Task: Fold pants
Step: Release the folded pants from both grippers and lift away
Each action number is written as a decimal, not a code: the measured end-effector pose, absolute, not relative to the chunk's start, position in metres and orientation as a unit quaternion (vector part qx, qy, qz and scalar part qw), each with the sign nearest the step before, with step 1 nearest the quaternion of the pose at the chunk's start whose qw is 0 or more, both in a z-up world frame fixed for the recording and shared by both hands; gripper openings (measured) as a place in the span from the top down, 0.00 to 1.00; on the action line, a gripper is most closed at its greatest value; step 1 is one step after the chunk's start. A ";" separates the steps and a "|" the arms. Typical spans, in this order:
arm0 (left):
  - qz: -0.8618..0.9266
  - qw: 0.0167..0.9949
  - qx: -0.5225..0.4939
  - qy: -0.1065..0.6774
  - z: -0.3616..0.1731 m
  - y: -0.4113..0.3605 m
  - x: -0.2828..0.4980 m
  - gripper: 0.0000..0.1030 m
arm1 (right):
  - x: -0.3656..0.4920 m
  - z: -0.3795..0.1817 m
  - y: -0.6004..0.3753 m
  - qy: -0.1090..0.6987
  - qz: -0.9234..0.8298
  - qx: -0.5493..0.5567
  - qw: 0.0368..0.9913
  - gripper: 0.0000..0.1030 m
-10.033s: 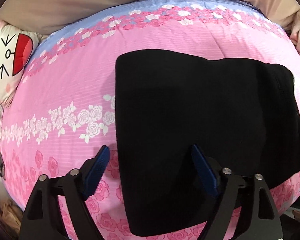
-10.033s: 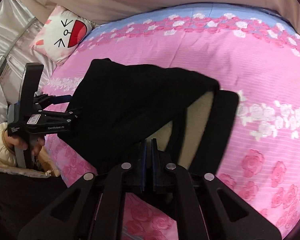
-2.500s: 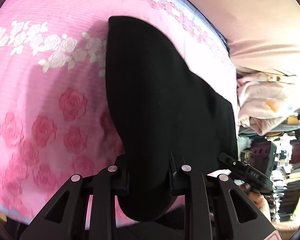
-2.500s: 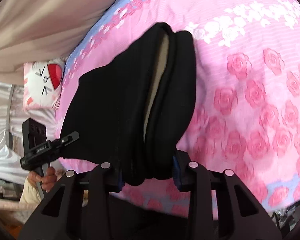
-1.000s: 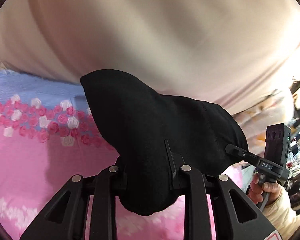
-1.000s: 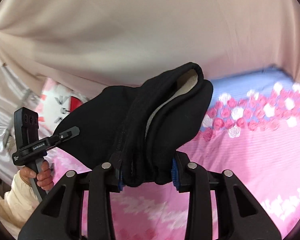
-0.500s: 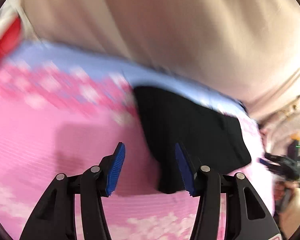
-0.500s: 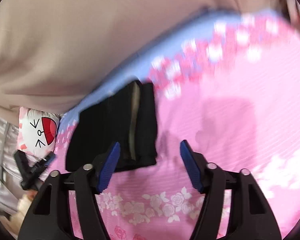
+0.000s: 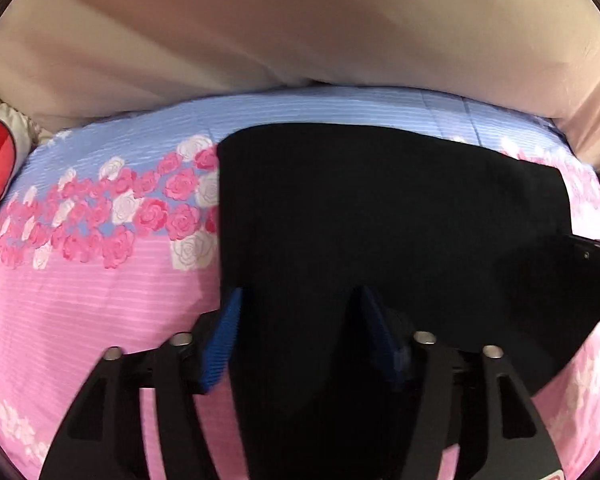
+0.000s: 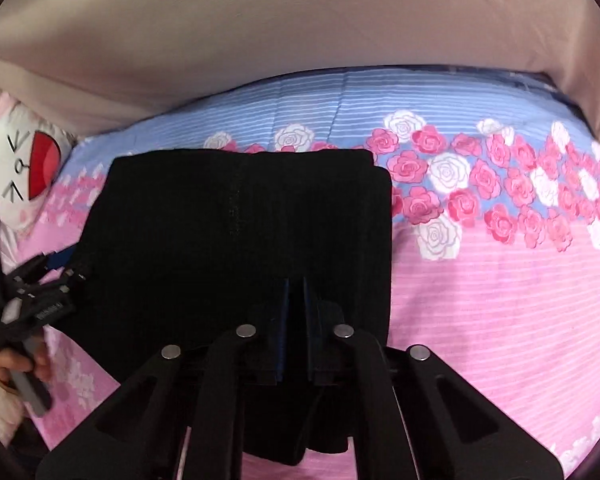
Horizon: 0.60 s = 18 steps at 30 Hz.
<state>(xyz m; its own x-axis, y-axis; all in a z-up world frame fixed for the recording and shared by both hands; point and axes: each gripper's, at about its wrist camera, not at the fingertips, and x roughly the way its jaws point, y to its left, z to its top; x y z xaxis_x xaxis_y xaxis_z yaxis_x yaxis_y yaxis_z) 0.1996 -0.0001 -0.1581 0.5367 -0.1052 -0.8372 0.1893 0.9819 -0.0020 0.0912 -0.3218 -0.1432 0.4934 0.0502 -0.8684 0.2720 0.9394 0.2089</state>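
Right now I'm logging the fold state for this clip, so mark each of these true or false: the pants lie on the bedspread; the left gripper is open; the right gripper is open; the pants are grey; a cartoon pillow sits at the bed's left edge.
1. The pants lie on the bedspread. True.
2. The left gripper is open. True: its blue pads stand apart over the cloth.
3. The right gripper is open. False: its pads are together.
4. The pants are grey. False: they are black.
5. A cartoon pillow sits at the bed's left edge. True.
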 end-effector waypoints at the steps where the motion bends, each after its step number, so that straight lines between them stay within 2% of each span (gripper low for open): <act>1: -0.079 0.877 0.048 0.472 -0.159 0.003 0.201 0.23 | 0.088 -0.135 -0.325 0.501 -0.086 0.157 0.846 0.96; 3: -0.073 0.866 0.036 0.493 -0.150 0.011 0.203 0.22 | 0.072 -0.110 -0.331 0.495 -0.148 0.148 0.843 0.93; 6: -0.028 0.865 0.045 0.498 -0.115 0.022 0.196 0.28 | 0.038 -0.066 -0.328 0.468 -0.175 0.183 0.847 0.91; 10: -0.017 0.882 0.055 0.467 -0.050 0.015 0.160 0.24 | -0.002 -0.011 -0.288 0.437 -0.174 0.163 0.867 0.86; 11: -0.011 0.886 0.061 0.459 -0.038 0.010 0.150 0.16 | -0.010 -0.002 -0.277 0.430 -0.172 0.159 0.872 0.79; 12: -0.004 0.892 0.069 0.446 -0.023 0.003 0.137 0.15 | -0.016 0.005 -0.269 0.424 -0.173 0.156 0.875 0.72; 13: -0.006 0.897 0.074 0.436 -0.011 -0.006 0.125 0.15 | -0.022 0.014 -0.256 0.414 -0.183 0.149 0.879 0.53; 14: -0.006 0.899 0.075 0.431 -0.005 -0.012 0.122 0.15 | -0.025 0.020 -0.245 0.404 -0.188 0.141 0.884 0.40; 16: -0.013 0.902 0.066 0.427 0.011 -0.025 0.103 0.15 | -0.035 0.032 -0.230 0.387 -0.196 0.128 0.892 0.30; 18: -0.027 0.904 0.055 0.422 0.022 -0.038 0.085 0.15 | -0.039 0.035 -0.218 0.376 -0.194 0.126 0.897 0.28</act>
<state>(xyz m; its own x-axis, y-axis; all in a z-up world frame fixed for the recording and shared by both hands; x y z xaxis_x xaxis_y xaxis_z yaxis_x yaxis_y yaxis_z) 0.0847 -0.0375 0.0218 0.6419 -0.0028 -0.7668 0.0956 0.9925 0.0765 -0.0391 -0.2178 0.0349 0.6417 -0.2534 -0.7239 0.4436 0.8926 0.0807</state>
